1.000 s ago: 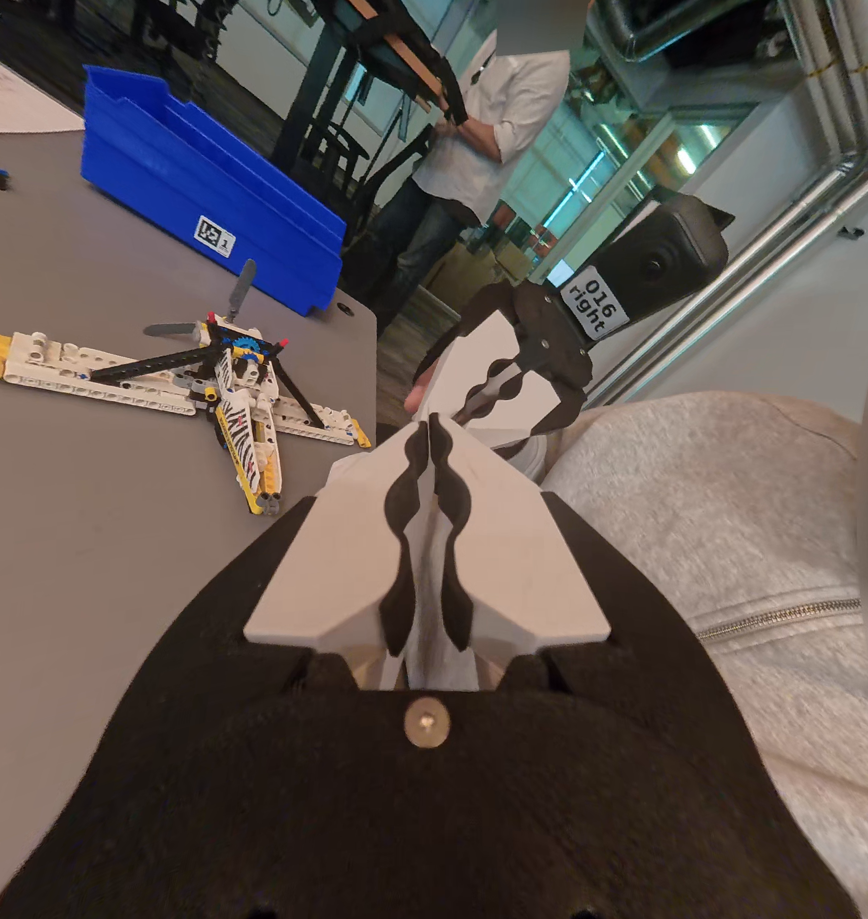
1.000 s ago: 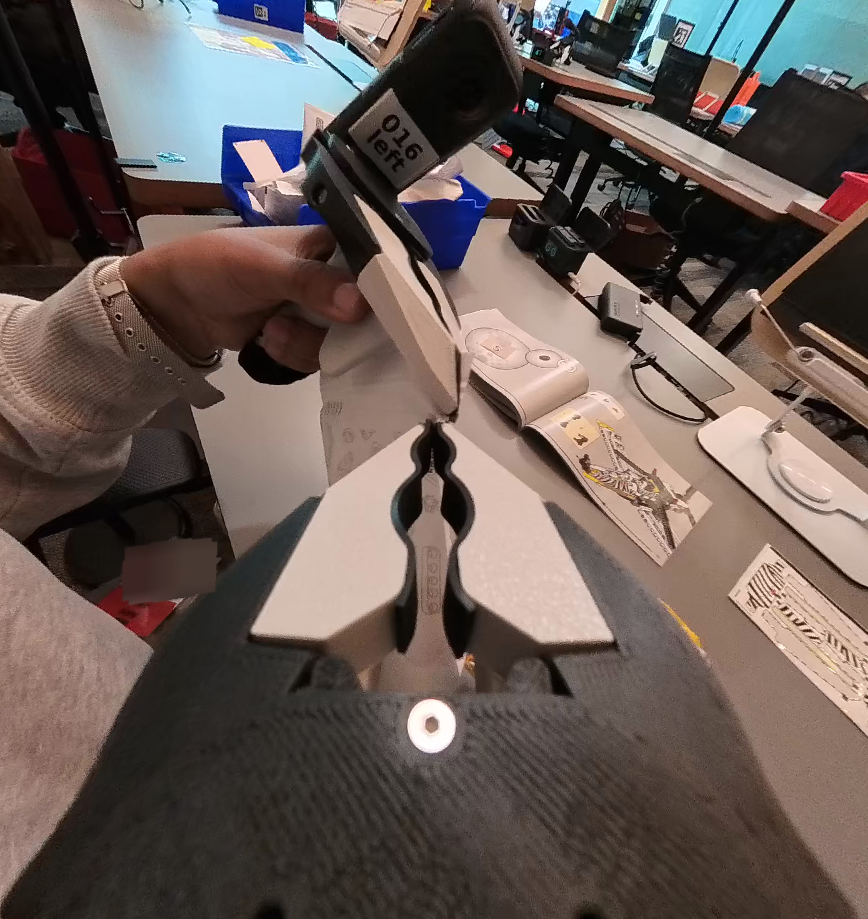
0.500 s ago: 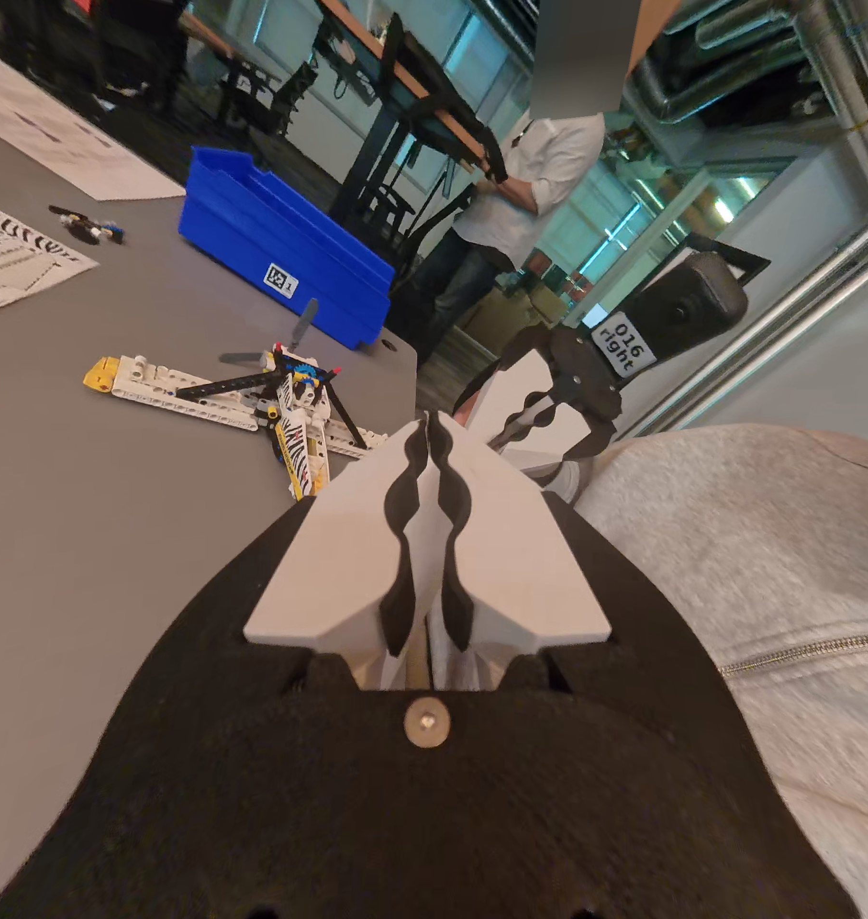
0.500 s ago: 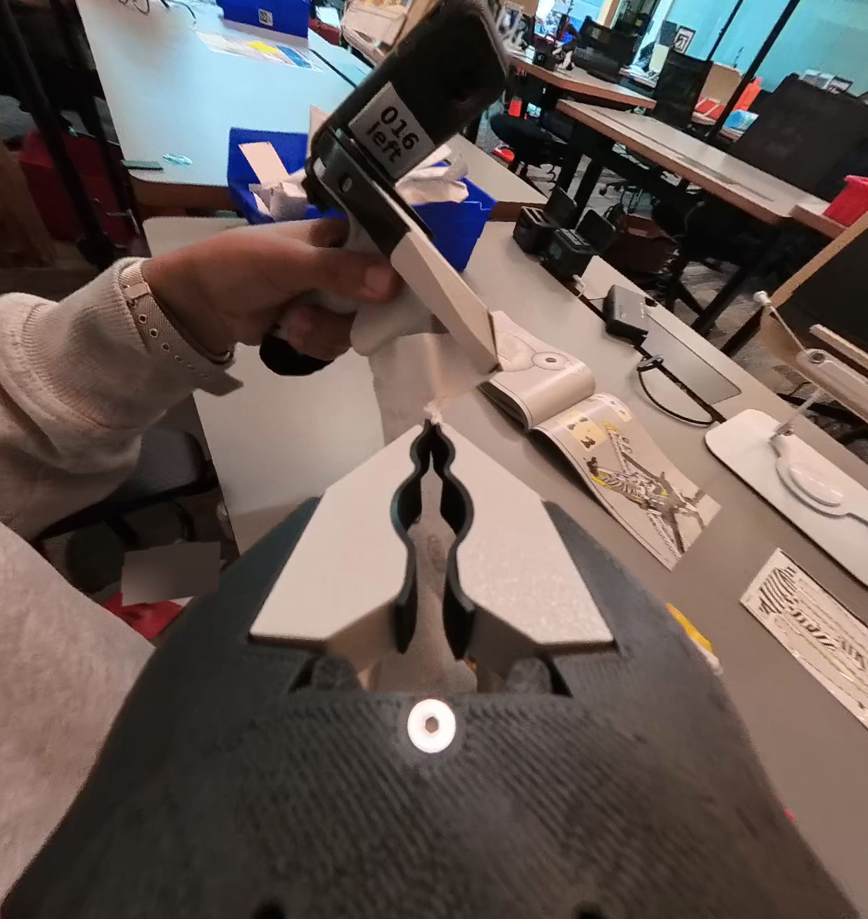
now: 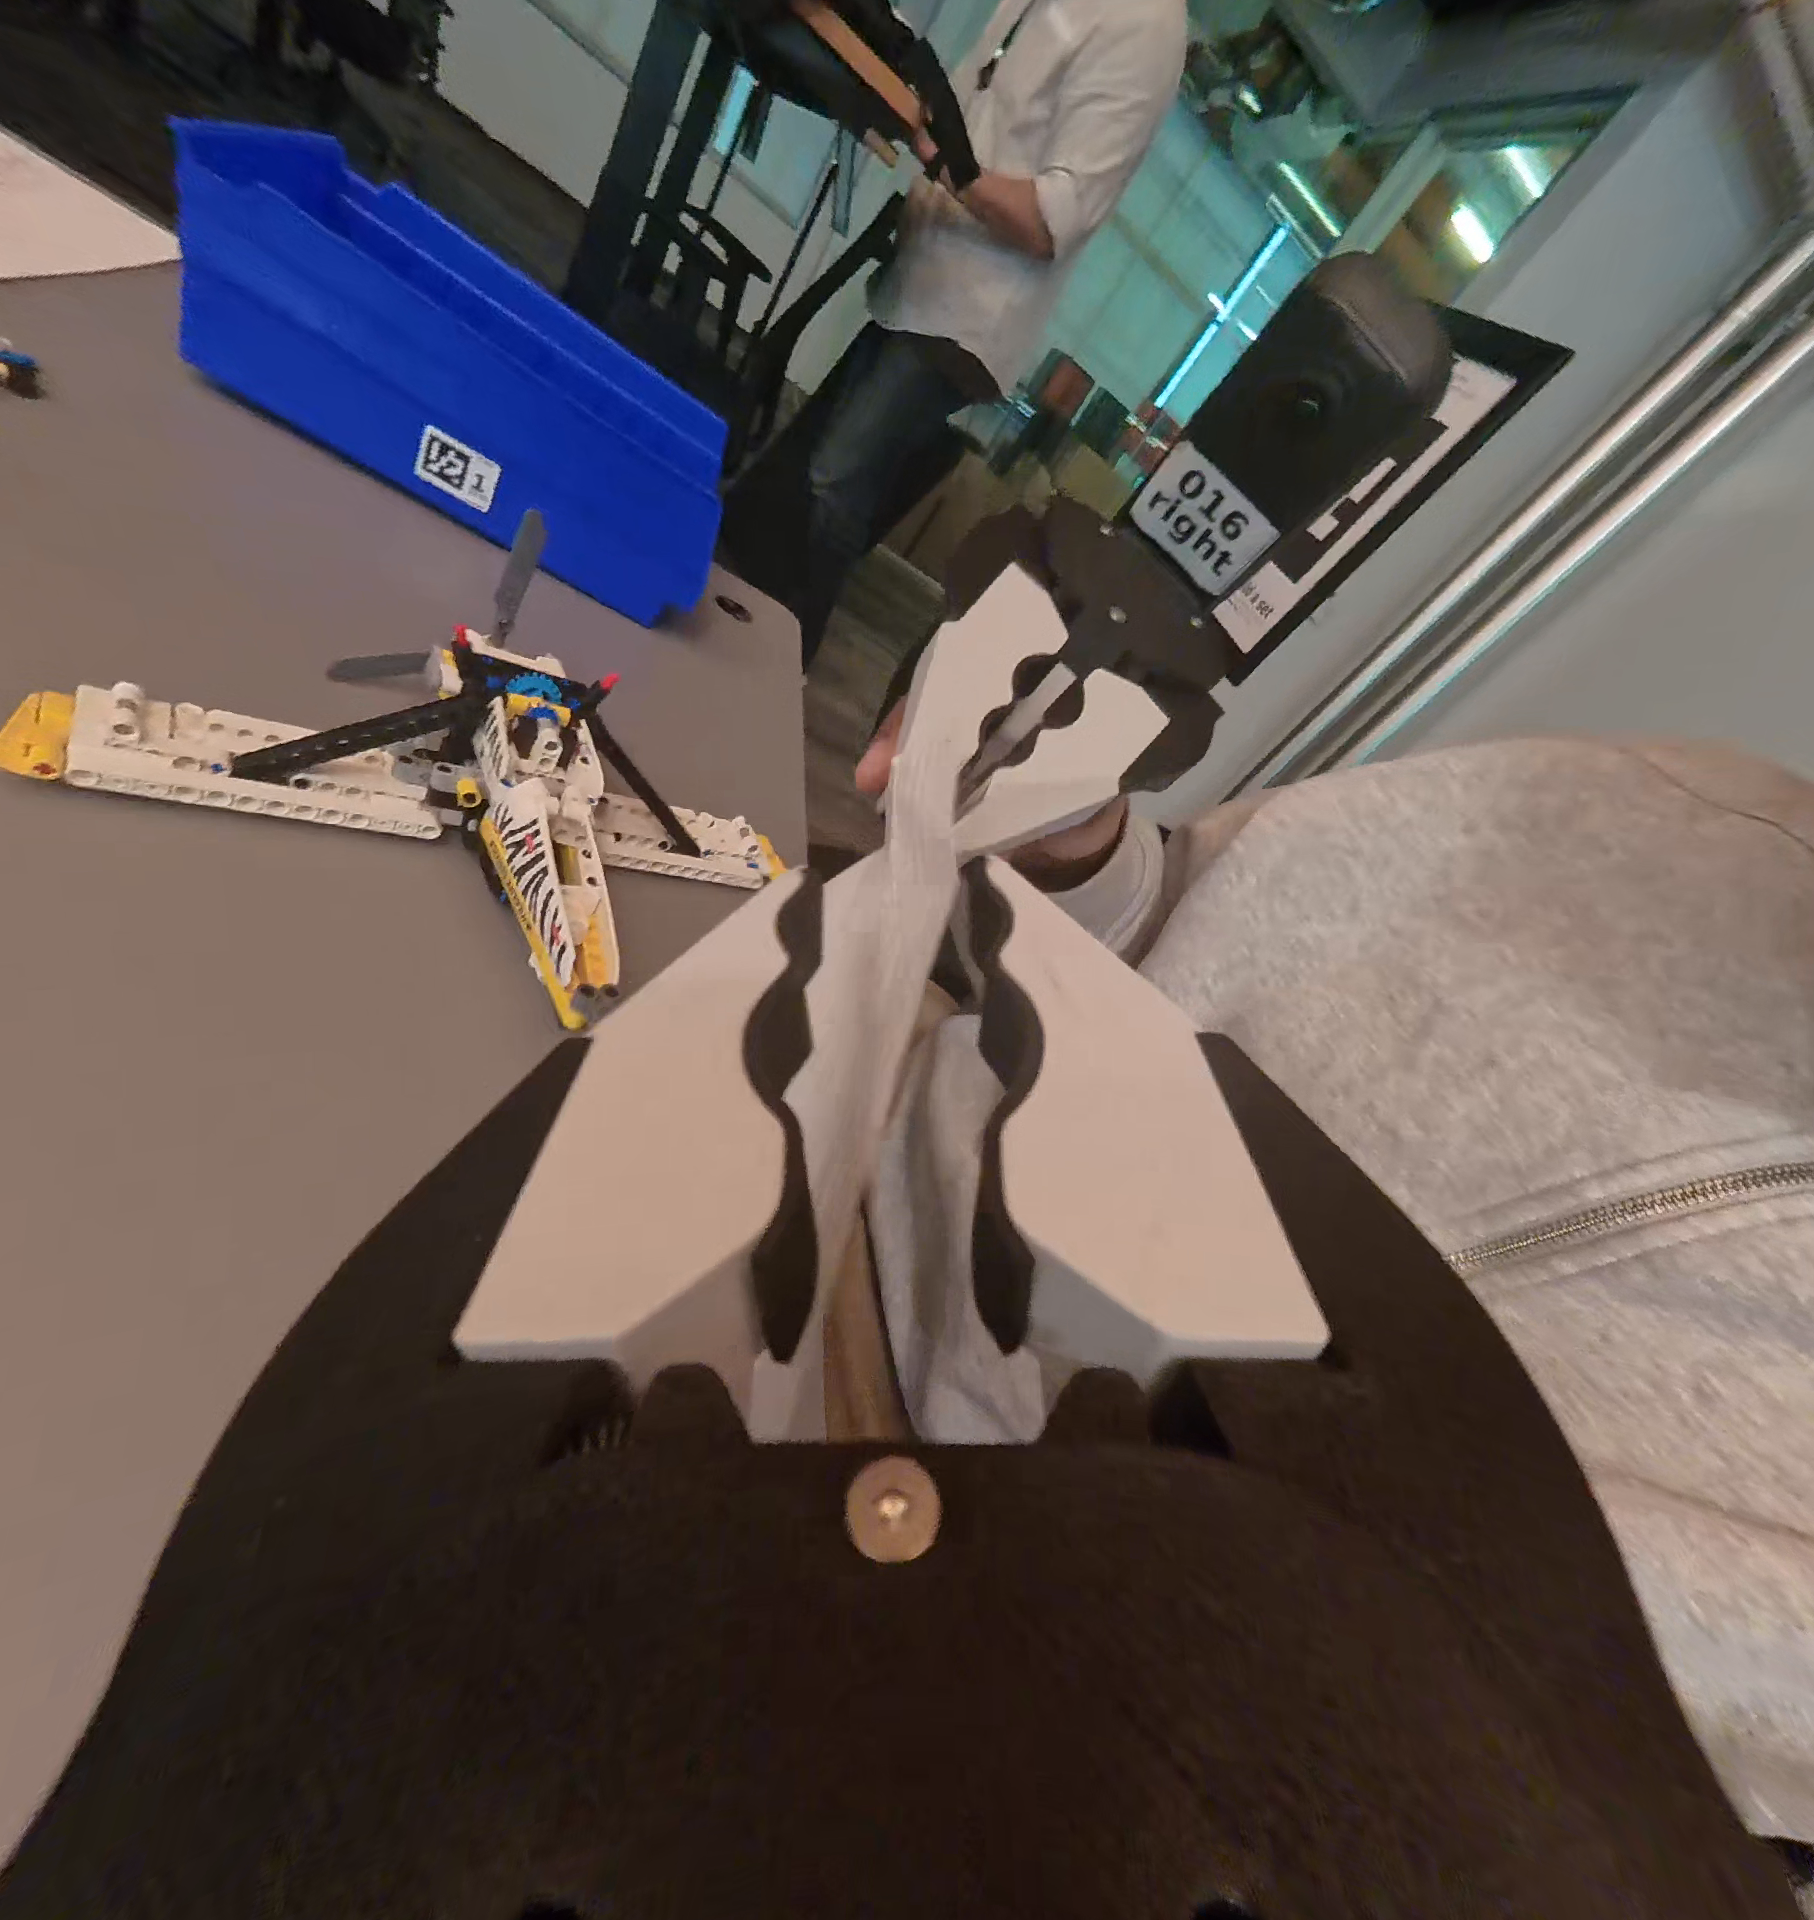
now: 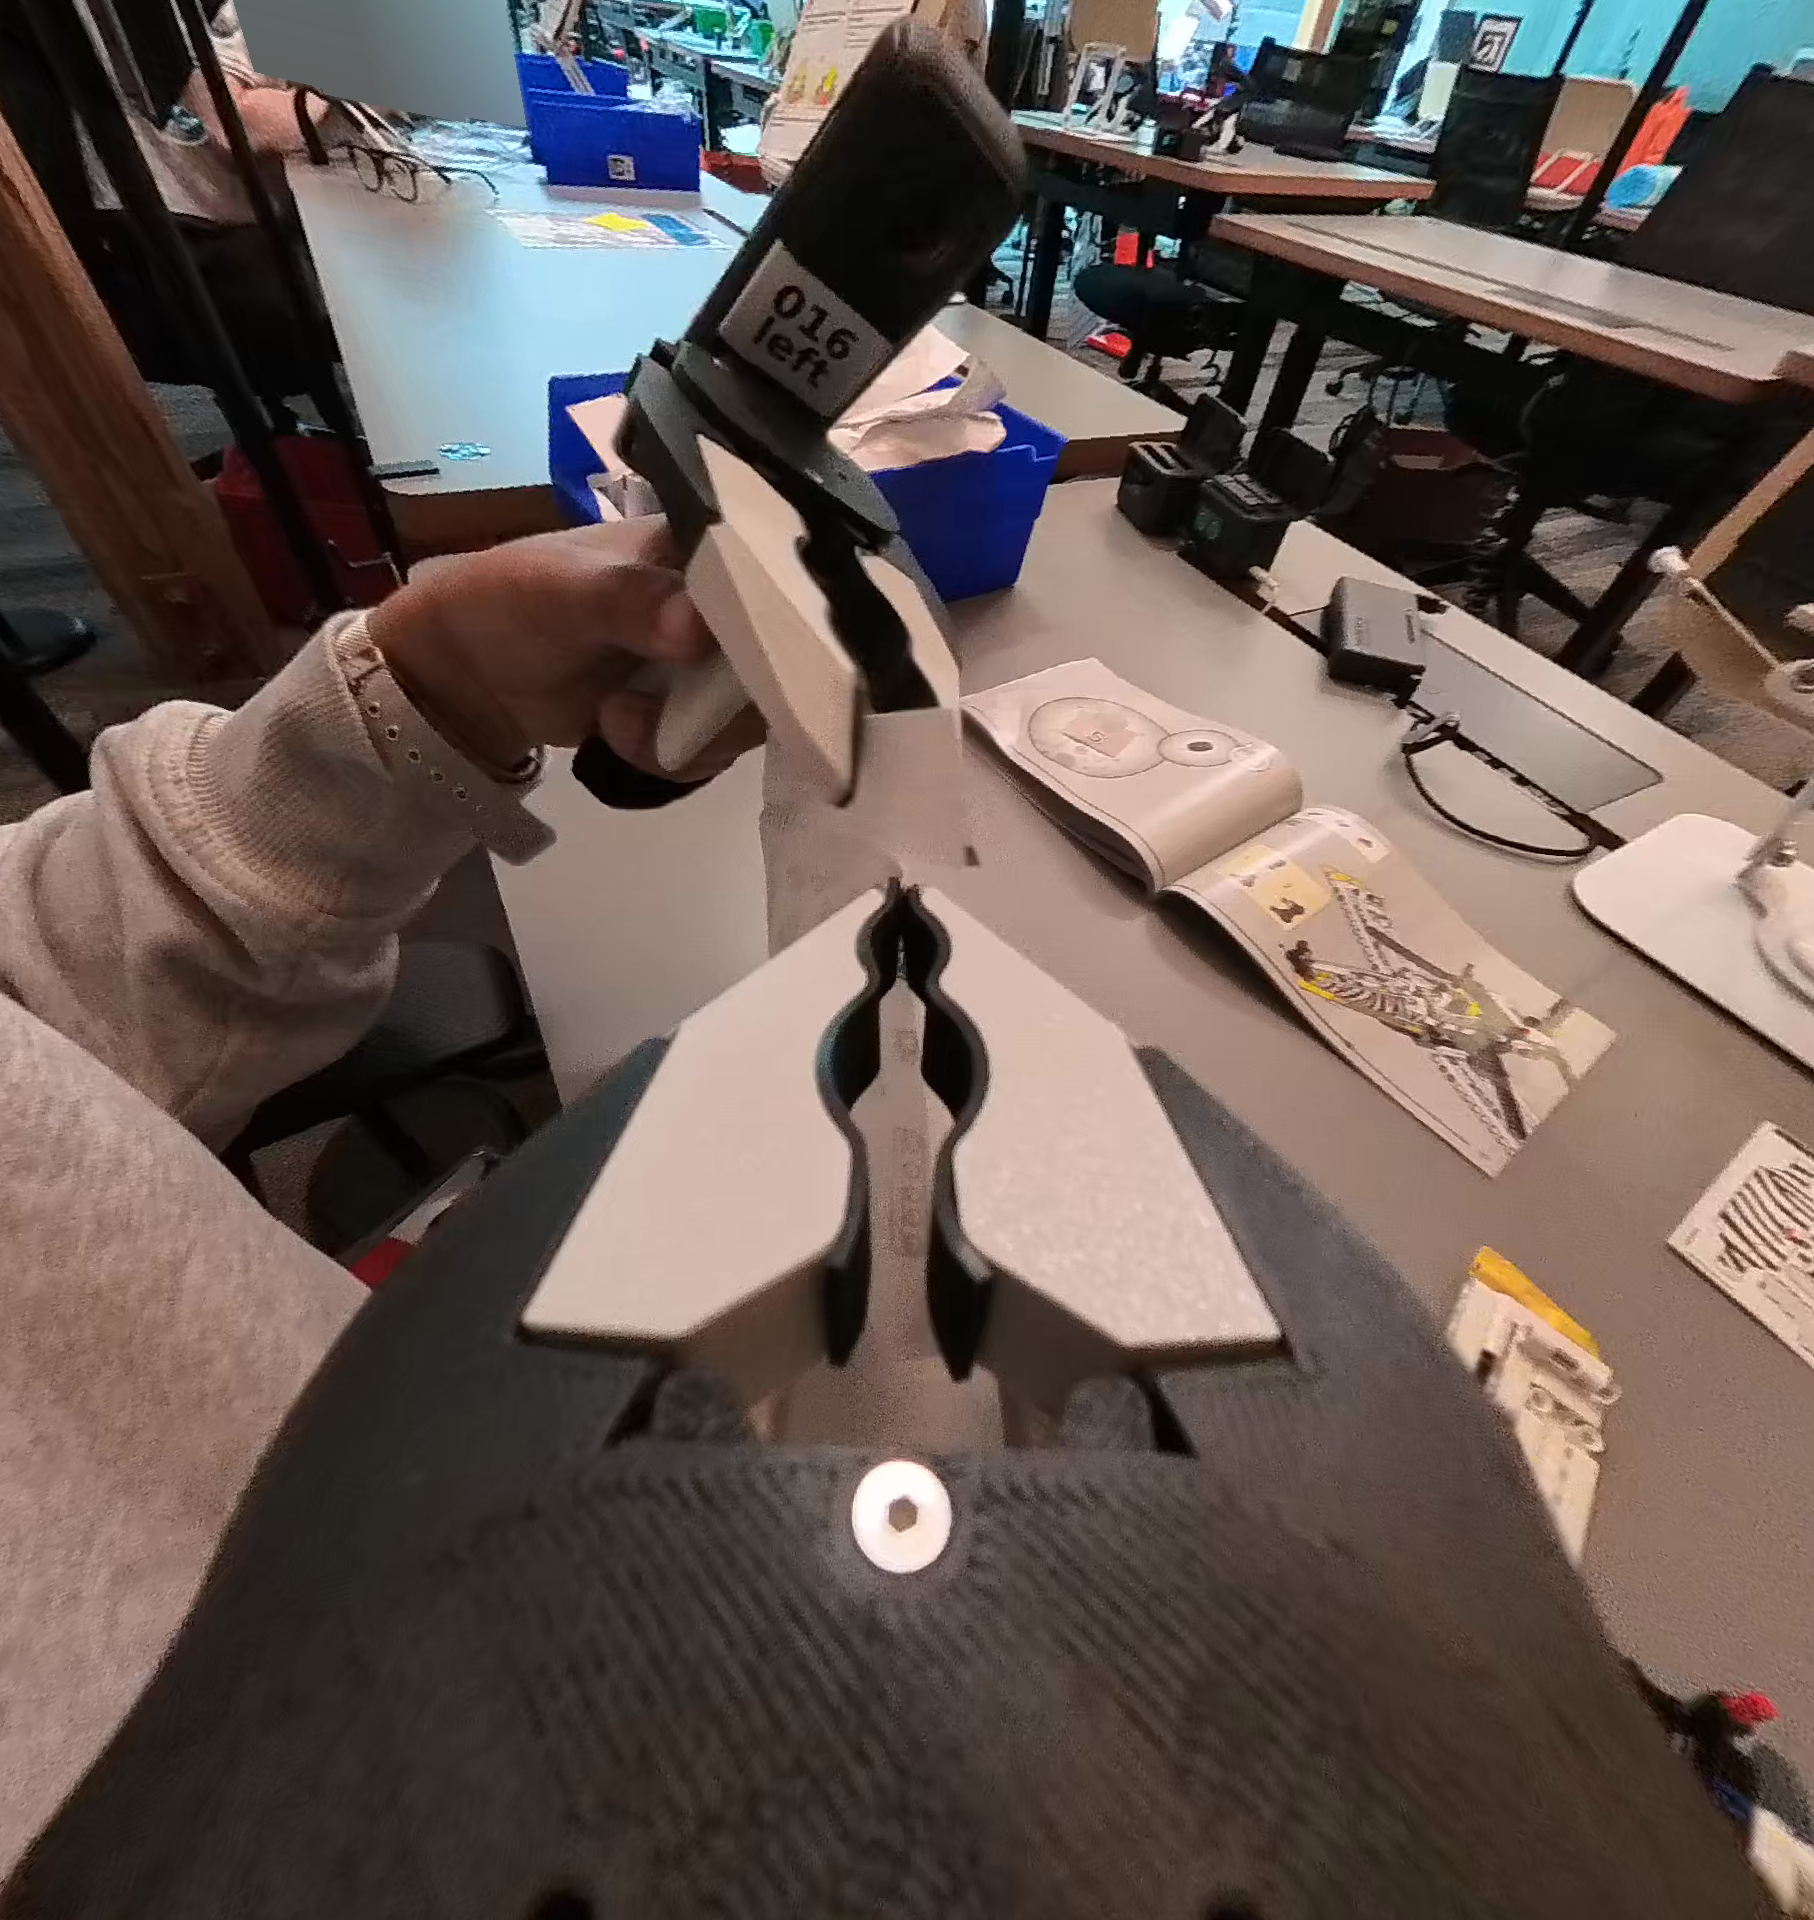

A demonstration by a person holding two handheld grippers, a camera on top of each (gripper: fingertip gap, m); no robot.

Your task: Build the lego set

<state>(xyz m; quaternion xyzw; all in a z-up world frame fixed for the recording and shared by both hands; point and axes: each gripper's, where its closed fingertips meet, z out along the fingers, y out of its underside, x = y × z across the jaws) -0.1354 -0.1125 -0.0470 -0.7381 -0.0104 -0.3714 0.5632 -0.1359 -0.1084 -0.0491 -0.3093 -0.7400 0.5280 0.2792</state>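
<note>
Both grippers hold one white paper bag (image 5: 887, 997) off the tabletop's near edge, the left gripper (image 5: 887, 883) parted around it, the right gripper (image 6: 901, 896) clenched on it (lego plane (image 5: 487, 769) near the tabletop's corner).

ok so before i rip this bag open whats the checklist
1. right tool shut on the paper bag: ok, its tips pinch the paper.
2. left tool gripping the bag: cannot tell, its fingers stand apart with the bag running between them.
3. bag held over the table to catch parts: not ok, it looks to be off the edge, above the lap.
4. lego plane out of the way: ok, it lies on the table apart from both tools.
5. instruction booklet open: ok.
6. bag already torn: cannot tell, it is blurred.
</note>
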